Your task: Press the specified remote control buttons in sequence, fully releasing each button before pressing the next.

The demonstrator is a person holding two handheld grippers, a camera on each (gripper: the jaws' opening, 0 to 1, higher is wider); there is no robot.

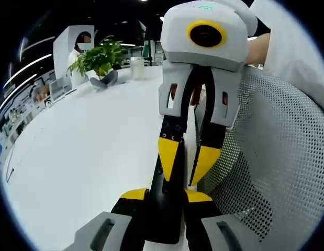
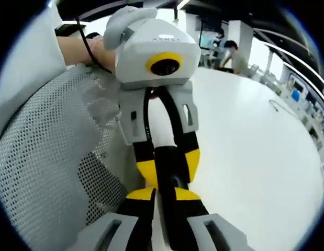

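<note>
A black remote control [image 1: 164, 214] runs lengthwise between the two grippers, seen edge-on, so its buttons are hidden. My left gripper [image 1: 166, 195] is shut on its near end, yellow pads on either side. Facing it from above, my right gripper [image 1: 187, 155] has its yellow-tipped fingers around the far end. In the right gripper view the same remote [image 2: 175, 219] sits between my right gripper's [image 2: 164, 194] jaws, which are shut on it. The left gripper [image 2: 169, 167] clamps the other end. Both hold it above the white table [image 1: 88, 157].
A grey mesh chair back [image 1: 277, 157] [image 2: 46, 157] stands close beside the grippers. A potted plant [image 1: 99, 57] and a white cup [image 1: 136, 67] stand at the table's far edge. A thin cable [image 2: 279, 106] lies on the table [image 2: 256, 157]. People stand in the background.
</note>
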